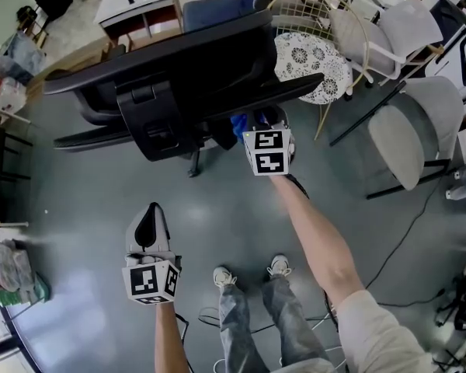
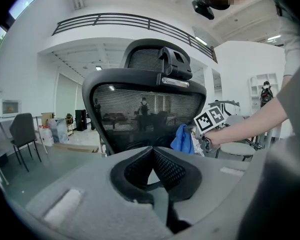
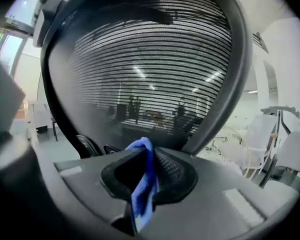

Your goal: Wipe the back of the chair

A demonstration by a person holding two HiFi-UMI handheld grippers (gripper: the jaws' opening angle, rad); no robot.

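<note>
A black mesh office chair (image 1: 179,72) stands ahead of me, its back (image 2: 140,109) with a headrest (image 2: 160,59) facing both grippers. My right gripper (image 1: 256,127) is at the lower right of the chair back, shut on a blue cloth (image 1: 239,125). In the right gripper view the cloth (image 3: 142,184) hangs pinched between the jaws, close to the mesh (image 3: 155,74). The left gripper view shows the cloth (image 2: 182,139) against the back's lower right edge. My left gripper (image 1: 150,212) hangs well back from the chair over the floor, its jaws together and empty (image 2: 152,154).
Grey-white chairs (image 1: 419,130) and a wire chair with a lace-patterned cushion (image 1: 314,64) crowd the right side. A black cable (image 1: 404,239) runs over the grey floor. The person's shoes (image 1: 248,272) are just behind the grippers. Shelving and clutter (image 1: 4,270) line the left edge.
</note>
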